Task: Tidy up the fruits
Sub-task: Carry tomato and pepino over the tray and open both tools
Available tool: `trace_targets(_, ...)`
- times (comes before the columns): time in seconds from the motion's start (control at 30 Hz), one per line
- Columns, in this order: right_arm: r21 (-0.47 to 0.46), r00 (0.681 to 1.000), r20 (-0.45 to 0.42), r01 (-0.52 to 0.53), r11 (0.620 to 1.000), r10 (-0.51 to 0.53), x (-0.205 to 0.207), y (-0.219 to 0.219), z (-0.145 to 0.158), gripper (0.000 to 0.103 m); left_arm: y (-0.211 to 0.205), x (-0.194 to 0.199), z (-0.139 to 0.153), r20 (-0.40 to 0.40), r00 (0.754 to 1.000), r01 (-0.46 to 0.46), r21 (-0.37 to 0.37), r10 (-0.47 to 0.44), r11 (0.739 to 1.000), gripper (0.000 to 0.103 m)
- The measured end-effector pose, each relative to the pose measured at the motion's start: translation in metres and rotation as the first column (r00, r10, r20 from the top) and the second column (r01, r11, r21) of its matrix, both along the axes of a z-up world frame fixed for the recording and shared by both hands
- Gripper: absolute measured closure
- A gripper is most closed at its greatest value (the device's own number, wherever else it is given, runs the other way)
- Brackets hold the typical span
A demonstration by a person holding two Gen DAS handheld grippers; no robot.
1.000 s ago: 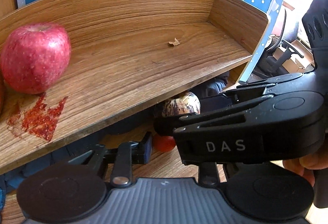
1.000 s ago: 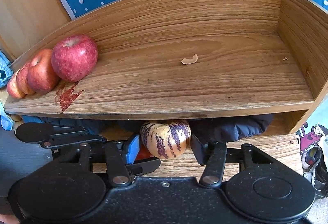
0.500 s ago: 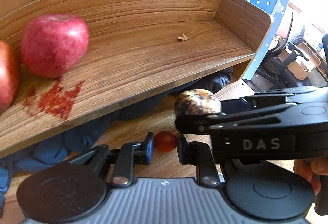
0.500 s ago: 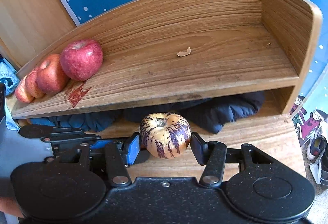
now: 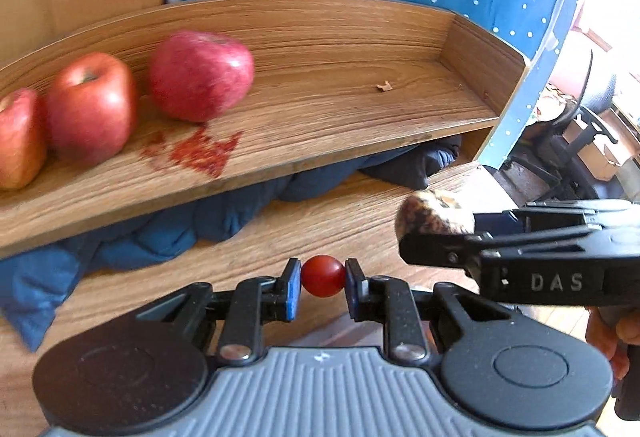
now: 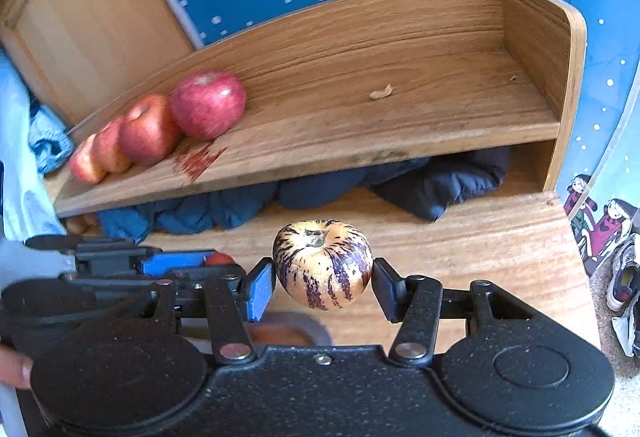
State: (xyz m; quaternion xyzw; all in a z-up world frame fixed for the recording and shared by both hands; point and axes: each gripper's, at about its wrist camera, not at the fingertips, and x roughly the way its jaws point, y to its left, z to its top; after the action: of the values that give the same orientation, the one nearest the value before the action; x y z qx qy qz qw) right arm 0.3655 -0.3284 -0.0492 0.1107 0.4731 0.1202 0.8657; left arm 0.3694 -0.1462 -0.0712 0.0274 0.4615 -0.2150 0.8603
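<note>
Both tongs loaded, both held in the air above the wooden counter [image 6: 500,237], in front of the shelf [image 6: 400,125]. Left tongs [image 5: 322,277] clamped on a cherry tomato [image 5: 322,275], pads on its two sides, nothing under it. Right tongs [image 6: 323,283] clamped on a striped pepino melon [image 6: 322,264], stem end up, pads at its widest band. Three red apples [image 6: 208,104] sit in a row at the shelf's left end, touching each other; a red smear [image 6: 198,161] on the board just in front of them; a small dry scrap [image 6: 381,92] lies mid-shelf, rest of the board bare. Blue clothing [image 6: 320,193] is stuffed under the shelf. My read on handling: tomato is light, thin-skinned, smooth, so it bursts or squirts out if squeezed harder; keep the pinch across the middle and gentle. Melon is heavier, firm but bruisable, waxy and rounded; the grip at the equator looks right, off-centre it'd likely roll out. Set-down should be low and slow since both roll. Open shelf space to the right of the apples looks like the obvious spot.
</note>
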Motion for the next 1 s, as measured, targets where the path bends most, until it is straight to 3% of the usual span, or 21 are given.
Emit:
trace_targets(0.4,-0.021,0.993,-0.041,-0.115,0.993,0.114,-0.028,0.020,-0.006,0.048,0.030,-0.031,-0.001,-0.072,0.989,-0.131,0.012,0.132,0.991,0.078)
trace_targets(0.87,-0.068,0.986,-0.037,-0.164,0.984,0.161,-0.031,0.032,-0.005,0.048,0.038,-0.045,-0.008,-0.106,0.978,-0.181,0.009,0.181,0.983,0.077)
trace_targets(1.0,-0.076,0.987,-0.033,-0.162,0.984,0.160,-0.031,0.033,-0.004,0.045,0.039,-0.045,-0.007,-0.111,0.971,-0.213,0.011,0.213,0.977,0.069)
